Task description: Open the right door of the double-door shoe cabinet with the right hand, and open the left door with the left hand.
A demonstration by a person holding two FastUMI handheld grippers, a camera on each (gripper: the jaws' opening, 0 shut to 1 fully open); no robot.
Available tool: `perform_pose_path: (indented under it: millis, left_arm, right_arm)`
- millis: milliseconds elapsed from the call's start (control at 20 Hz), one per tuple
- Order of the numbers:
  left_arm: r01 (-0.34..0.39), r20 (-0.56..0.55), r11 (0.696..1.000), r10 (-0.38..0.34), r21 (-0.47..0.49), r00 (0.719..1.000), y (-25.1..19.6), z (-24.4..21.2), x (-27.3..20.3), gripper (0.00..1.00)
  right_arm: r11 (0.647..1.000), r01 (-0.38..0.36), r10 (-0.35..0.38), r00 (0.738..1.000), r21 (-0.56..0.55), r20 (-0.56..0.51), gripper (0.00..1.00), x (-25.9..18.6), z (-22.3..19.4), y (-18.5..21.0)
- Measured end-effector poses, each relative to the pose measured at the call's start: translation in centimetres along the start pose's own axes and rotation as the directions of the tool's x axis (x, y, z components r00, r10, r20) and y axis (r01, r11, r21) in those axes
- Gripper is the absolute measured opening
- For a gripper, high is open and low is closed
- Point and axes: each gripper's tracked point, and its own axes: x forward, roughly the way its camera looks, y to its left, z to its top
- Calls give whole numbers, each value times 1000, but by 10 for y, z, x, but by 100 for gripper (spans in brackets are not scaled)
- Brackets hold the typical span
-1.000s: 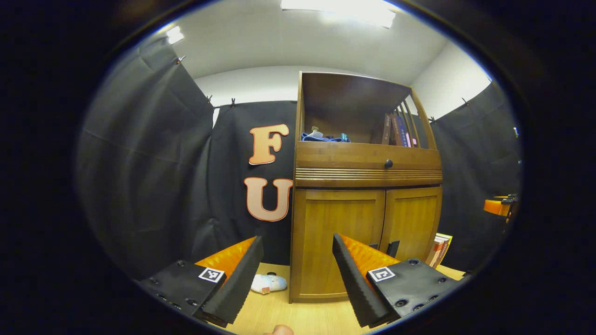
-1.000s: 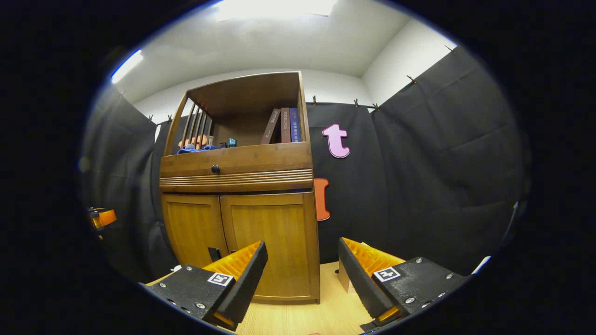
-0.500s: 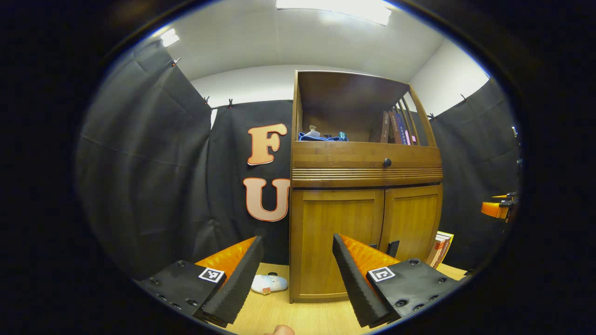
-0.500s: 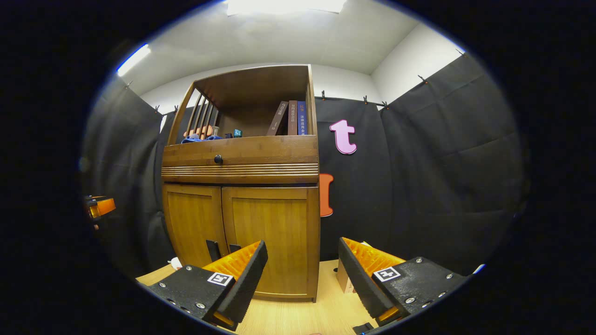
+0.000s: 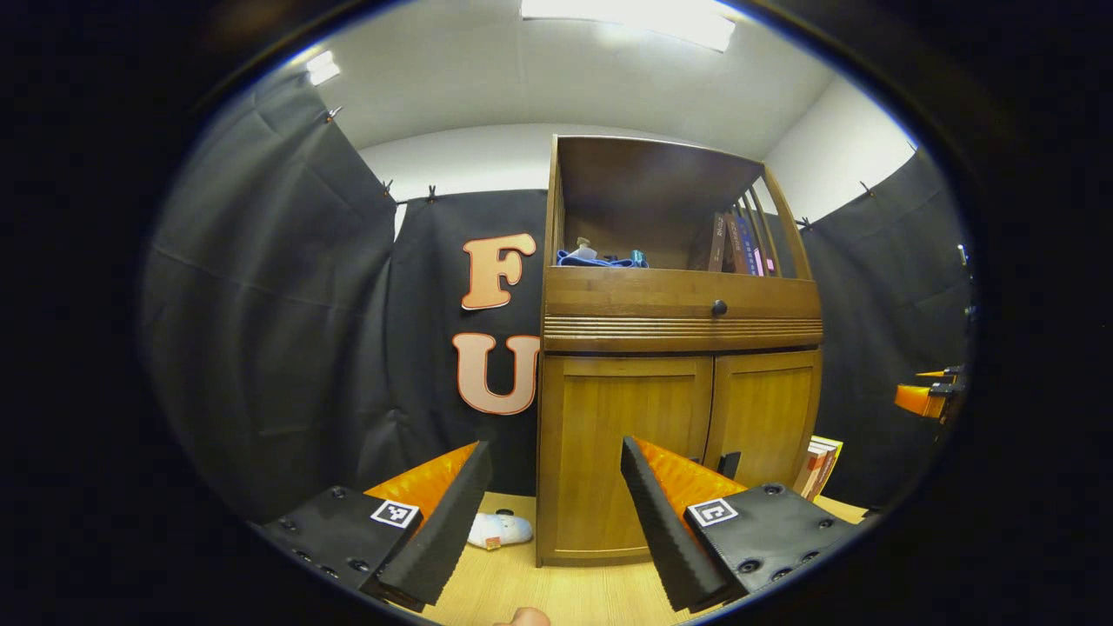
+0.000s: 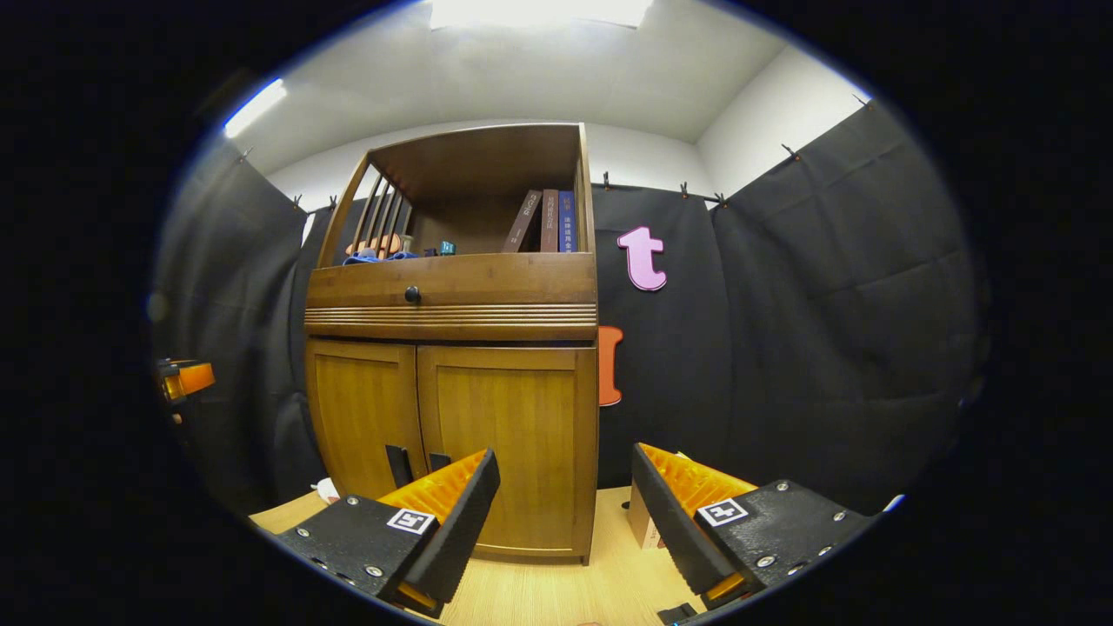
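The wooden shoe cabinet [image 5: 678, 335] stands ahead of both grippers with its two lower doors shut. In the left gripper view the left door [image 5: 622, 435] is just beyond my open left gripper [image 5: 555, 469], and a dark handle [image 5: 729, 463] shows on the right door [image 5: 765, 413]. In the right gripper view the right door [image 6: 504, 417] lies ahead of my open right gripper [image 6: 565, 474], with both dark handles [image 6: 398, 465] low at the doors' meeting edge. Neither gripper touches the cabinet. The right gripper [image 5: 926, 396] shows far right, the left gripper [image 6: 184, 380] far left.
A drawer with a dark knob [image 5: 719, 307] sits above the doors, under an open shelf with books [image 6: 543, 222] and a blue cloth [image 5: 600, 258]. On the wood floor lie a white slipper [image 5: 500, 529], leaning books [image 5: 817, 465] and a small box [image 6: 639, 522].
The right gripper has moved a little closer to the cabinet and turned towards it, so both door handles show. The left gripper has hardly moved. Both doors stay shut.
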Motion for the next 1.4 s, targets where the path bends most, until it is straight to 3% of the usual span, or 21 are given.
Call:
perform_pose_path:
  millis: [250,450,550,600,800,1150,1200,1300,1350,1400]
  left_arm:
    - [11,-12,1000,-12,-7,1000,1,-8,1,99]
    - [5,-13,1000,-5,-7,1000,7,-12,5,94]
    - [4,-19,1000,-4,-8,1000,9,-18,6,94]
    - [3,-21,1000,-3,-6,1000,11,-20,7,99]
    - [-11,-37,1000,11,4,999,22,-27,16,96]
    - [-33,-65,999,33,-4,997,39,-47,34,99]
    - [-40,-66,999,40,-5,997,41,-49,37,94]
    - [-50,-63,999,50,2,997,44,-53,43,96]
    - [-55,-62,998,56,8,997,46,-54,46,95]
    - [-60,-60,998,61,15,996,47,-55,47,94]
  right_arm:
    - [999,-31,32,999,7,-6,94,19,-28,32]
    - [995,-91,92,996,29,-20,94,43,-53,72]
    - [992,-122,123,992,41,-28,94,55,-66,91]
    - [990,-130,132,991,47,-30,94,63,-71,100]
    - [985,-170,172,984,41,-48,94,88,-94,133]
    - [983,-181,182,979,21,-97,94,135,-142,169]
    - [984,-178,179,979,19,-102,100,143,-147,171]
    - [985,-173,175,979,24,-108,100,161,-162,176]
    - [985,-168,170,979,27,-110,99,168,-166,179]
    - [986,-162,164,980,27,-114,89,176,-171,180]
